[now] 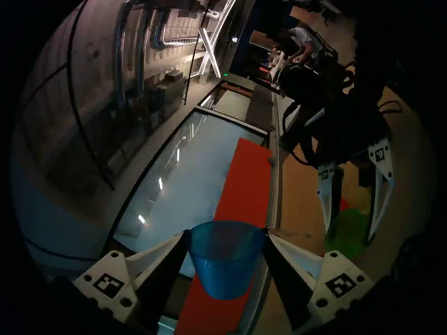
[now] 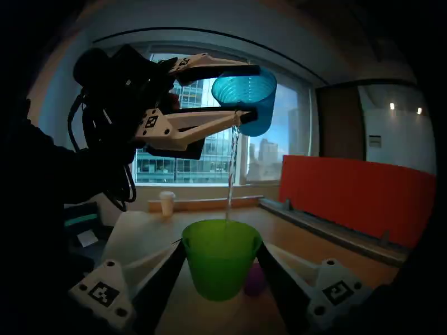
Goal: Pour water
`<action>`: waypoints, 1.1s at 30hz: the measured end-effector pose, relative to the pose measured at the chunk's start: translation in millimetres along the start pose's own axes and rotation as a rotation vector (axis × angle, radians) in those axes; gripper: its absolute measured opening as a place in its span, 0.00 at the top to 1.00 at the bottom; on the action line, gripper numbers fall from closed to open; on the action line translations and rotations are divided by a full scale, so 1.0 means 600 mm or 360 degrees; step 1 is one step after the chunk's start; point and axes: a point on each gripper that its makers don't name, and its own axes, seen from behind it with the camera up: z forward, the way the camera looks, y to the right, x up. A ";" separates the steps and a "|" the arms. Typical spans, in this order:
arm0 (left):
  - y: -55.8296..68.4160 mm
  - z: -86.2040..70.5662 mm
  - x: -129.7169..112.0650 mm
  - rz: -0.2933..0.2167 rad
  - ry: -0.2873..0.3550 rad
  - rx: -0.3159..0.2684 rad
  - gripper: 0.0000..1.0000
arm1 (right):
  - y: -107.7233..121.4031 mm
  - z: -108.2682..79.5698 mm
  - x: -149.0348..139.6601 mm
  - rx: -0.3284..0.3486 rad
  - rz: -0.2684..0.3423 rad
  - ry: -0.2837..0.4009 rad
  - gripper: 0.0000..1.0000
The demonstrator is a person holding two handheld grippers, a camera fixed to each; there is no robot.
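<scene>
My left gripper point(image 1: 226, 245) is shut on a translucent blue cup point(image 1: 226, 258), which it holds tipped on its side. In the right gripper view that left gripper point(image 2: 251, 92) holds the blue cup point(image 2: 248, 100) high up. A thin stream of water point(image 2: 230, 173) falls from the cup's lip into a green cup point(image 2: 221, 258). My right gripper point(image 2: 221, 251) is shut on the green cup and holds it upright just above the table. In the left gripper view the right gripper point(image 1: 352, 220) and the green cup point(image 1: 349, 231) sit below to the right.
A light wooden table point(image 2: 167, 223) lies under the cups, with a white paper cup point(image 2: 166, 202) at its far edge by the window. A small purple object point(image 2: 255, 279) sits behind the green cup. A red partition point(image 2: 357, 192) runs along the right.
</scene>
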 end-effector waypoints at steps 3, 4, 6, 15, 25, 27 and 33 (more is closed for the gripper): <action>0.000 0.000 0.002 0.0017 0.0001 -0.0005 0.10 | 0.002 0.000 0.001 -0.0003 0.0001 0.0002 0.10; 0.000 0.000 0.002 0.0023 0.0002 -0.0005 0.10 | 0.002 0.000 0.001 -0.0003 0.0001 0.0003 0.10; 0.000 0.001 0.003 0.0032 0.0004 -0.0005 0.10 | 0.003 0.000 0.002 -0.0004 0.0000 0.0003 0.10; -0.003 0.002 0.006 0.0063 0.0010 -0.0004 0.10 | 0.004 0.001 0.003 -0.0005 -0.0005 0.0006 0.10; -0.009 0.001 0.012 0.0111 0.0013 -0.0005 0.11 | 0.005 0.003 0.002 -0.0010 -0.0006 0.0005 0.10; -0.011 0.001 0.013 0.0120 0.0013 -0.0005 0.11 | 0.005 0.003 0.003 -0.0010 -0.0006 0.0007 0.10; -0.011 0.002 0.015 0.0140 0.0015 -0.0003 0.10 | 0.006 0.004 0.003 -0.0012 -0.0007 0.0007 0.10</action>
